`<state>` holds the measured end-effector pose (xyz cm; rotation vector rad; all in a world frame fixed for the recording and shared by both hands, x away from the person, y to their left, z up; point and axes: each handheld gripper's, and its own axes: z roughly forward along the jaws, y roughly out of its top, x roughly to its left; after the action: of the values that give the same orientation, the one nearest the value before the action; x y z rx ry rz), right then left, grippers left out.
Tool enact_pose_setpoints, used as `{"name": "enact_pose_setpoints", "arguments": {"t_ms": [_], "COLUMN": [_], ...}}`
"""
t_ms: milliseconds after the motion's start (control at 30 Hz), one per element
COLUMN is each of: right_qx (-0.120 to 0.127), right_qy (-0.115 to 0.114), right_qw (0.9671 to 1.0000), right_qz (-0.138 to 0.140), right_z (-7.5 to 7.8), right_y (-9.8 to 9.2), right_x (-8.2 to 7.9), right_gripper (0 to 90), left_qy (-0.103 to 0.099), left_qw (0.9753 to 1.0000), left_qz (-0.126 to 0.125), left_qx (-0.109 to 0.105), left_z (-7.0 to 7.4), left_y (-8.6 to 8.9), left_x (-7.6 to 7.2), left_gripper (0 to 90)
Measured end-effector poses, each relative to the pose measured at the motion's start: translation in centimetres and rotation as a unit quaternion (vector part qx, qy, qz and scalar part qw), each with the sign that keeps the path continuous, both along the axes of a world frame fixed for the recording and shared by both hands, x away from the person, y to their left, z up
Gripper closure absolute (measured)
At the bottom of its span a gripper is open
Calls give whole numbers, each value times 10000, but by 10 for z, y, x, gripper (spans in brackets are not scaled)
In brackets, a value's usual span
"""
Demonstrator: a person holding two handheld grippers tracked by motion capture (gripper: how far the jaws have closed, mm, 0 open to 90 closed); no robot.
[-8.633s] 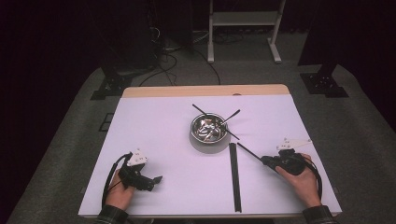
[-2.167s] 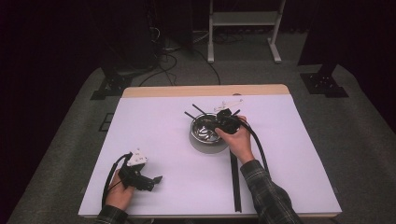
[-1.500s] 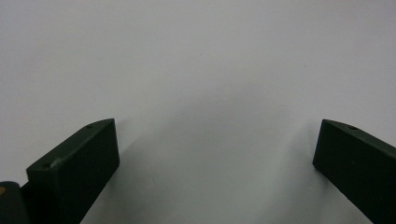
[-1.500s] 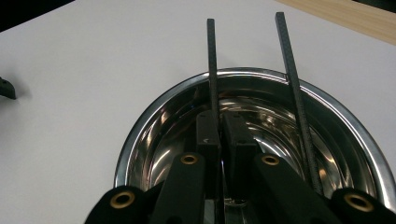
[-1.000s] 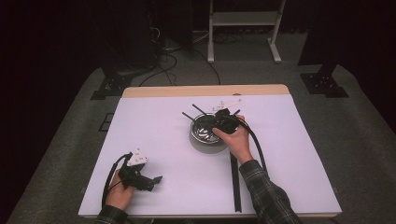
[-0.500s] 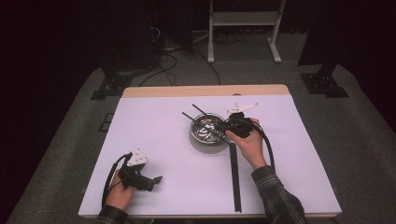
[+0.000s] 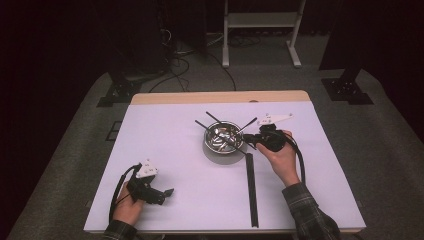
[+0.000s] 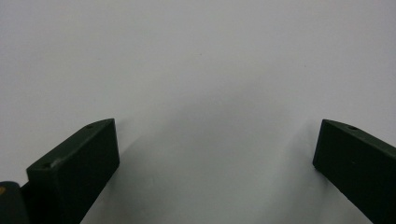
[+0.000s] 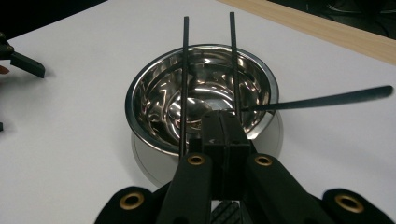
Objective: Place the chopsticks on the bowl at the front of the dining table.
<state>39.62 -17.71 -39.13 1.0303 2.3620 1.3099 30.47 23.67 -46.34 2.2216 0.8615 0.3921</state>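
The left claw (image 7: 167, 191) rests on the near left of the surface (image 7: 165, 150), jaws spread wide with nothing between them, well apart from the work. Farther in, one black rod (image 7: 251, 189) lies flat on the surface, running from the near edge toward the bowl (image 7: 223, 144). The right claw (image 9: 224, 135) sits at the bowl's right rim, jaws pressed together; whether they pinch a rod end I cannot tell, though none shows between them. Just beyond its tips, two rods (image 9: 185, 79) lie side by side across the bowl, bridging rim to rim and overhanging the far side. A third rod (image 9: 322, 99) leans out of the bowl to the claw's right. To do this step well, I judge the hand should keep low and level, move slowly so the balanced rods do not roll off the rim, and steady the light bowl against sliding.
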Motion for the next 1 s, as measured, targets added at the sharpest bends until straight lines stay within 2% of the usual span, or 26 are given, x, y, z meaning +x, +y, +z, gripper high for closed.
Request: {"name": "enact_pose_setpoints", "arguments": {"t_ms": [300,533,700,1000], "right_qx": [-26,-118,-158,-169], "right_qy": [55,105,212,253], "right_qw": [9999,9994,9990,9991], "right_qz": [-156,-320,-347,-293], "right_z": [-11,-18,-25,-28], "right_y": [-21,-32,-33,-31], "right_x": [-5,-2,0,-2], "right_gripper": [897,897,896,896], "left_qy": [12,8,10,7], "left_qw": [10000,10000,10000,10000], "left_qz": [3,6,4,5], "left_qx": [-8,-11,-10,-10], "left_z": [0,0,0,0], "left_y": [0,0,0,0], "left_x": [0,0,0,0], "left_gripper": [0,0,0,0]}}
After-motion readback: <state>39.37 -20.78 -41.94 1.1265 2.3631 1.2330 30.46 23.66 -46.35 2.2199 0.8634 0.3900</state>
